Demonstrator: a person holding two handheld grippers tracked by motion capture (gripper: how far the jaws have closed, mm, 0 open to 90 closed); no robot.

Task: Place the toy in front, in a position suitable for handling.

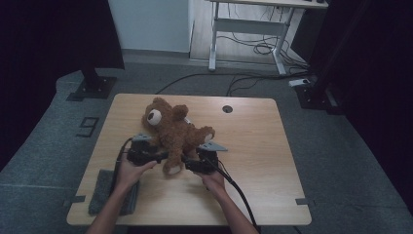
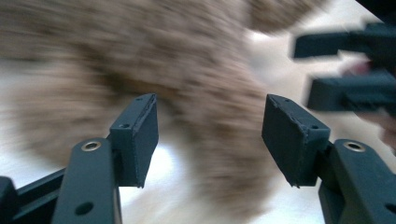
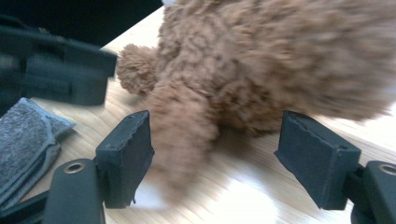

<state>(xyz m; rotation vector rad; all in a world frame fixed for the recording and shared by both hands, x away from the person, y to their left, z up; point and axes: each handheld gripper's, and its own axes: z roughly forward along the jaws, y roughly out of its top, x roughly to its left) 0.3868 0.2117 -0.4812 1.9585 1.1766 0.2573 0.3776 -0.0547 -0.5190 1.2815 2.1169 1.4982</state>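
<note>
Wooden table (image 1: 253,146) bears a soft, light teddy bear (image 1: 173,129); both grippers' jaws gape wide, unclamped, flanking its squashy leg (image 3: 180,135).

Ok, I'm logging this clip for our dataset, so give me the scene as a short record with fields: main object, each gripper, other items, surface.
main object: brown teddy bear, lying on the table, head toward the far left
left gripper: jaws open, at the bear's lower body; fur lies between the jaws, pads not pressing
right gripper: jaws open, around one of the bear's limbs, not clamped
other items: folded grey cloth at the near left edge
surface: light wooden table with a round cable hole
</note>
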